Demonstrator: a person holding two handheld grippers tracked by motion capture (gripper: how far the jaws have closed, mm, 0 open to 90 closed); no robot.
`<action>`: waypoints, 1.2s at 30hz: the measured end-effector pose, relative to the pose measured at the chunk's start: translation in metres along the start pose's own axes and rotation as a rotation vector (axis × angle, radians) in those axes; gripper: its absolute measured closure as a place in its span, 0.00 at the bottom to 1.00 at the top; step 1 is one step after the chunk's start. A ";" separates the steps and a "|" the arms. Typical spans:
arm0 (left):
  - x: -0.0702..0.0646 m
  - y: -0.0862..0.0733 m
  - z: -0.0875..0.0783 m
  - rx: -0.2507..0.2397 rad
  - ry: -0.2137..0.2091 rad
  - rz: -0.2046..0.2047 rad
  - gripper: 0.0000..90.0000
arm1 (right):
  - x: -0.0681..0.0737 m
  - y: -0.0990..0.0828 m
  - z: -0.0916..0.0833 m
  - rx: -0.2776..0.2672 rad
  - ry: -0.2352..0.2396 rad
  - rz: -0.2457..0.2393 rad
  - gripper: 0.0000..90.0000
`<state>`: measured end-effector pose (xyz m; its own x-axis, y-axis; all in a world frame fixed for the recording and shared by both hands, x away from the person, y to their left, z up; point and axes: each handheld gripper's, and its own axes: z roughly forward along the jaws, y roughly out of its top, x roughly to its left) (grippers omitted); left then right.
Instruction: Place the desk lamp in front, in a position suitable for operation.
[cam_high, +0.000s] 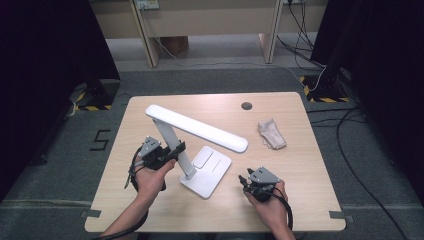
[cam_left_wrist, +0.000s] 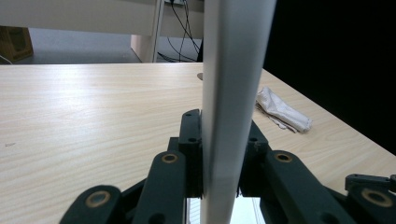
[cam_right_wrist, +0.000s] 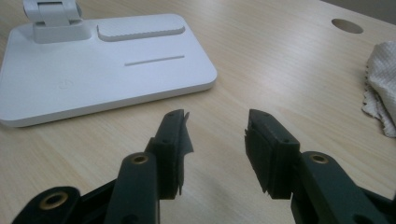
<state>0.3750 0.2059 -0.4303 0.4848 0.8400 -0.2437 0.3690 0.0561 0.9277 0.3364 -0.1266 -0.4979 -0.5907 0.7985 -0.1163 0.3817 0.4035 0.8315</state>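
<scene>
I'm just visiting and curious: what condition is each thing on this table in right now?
Desk lamp: unfolded, standing on its base, light off.
Lamp arm: upright, clamped.
Left gripper: shut on the lamp arm.
Right gripper: open, holding nothing.
Cloth: crumpled, lying loose.

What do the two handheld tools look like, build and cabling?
Both tools are black, with linkage arms on brass-coloured pivot pins and flat ribbed pads. The left tool and right tool each carry a grey three-cornered plate on top and trail a black cable back along the forearm. The forearms are bare; no sleeves or gloves show. No markings are legible.
</scene>
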 end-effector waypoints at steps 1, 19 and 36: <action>-0.001 -0.001 -0.001 -0.002 0.002 0.004 0.84 | 0.001 0.000 0.000 0.006 0.003 -0.007 0.66; -0.016 -0.013 -0.030 0.021 -0.050 0.114 0.70 | 0.019 0.009 0.034 0.151 0.069 0.007 0.92; -0.026 -0.020 -0.046 0.030 -0.111 0.095 0.61 | 0.031 0.023 0.055 0.167 0.106 -0.003 0.96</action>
<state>0.3181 0.2075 -0.4297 0.6025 0.7761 -0.1864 0.3404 -0.0386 0.9395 0.3663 -0.0679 -0.5122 -0.6600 0.7494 -0.0533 0.4873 0.4810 0.7289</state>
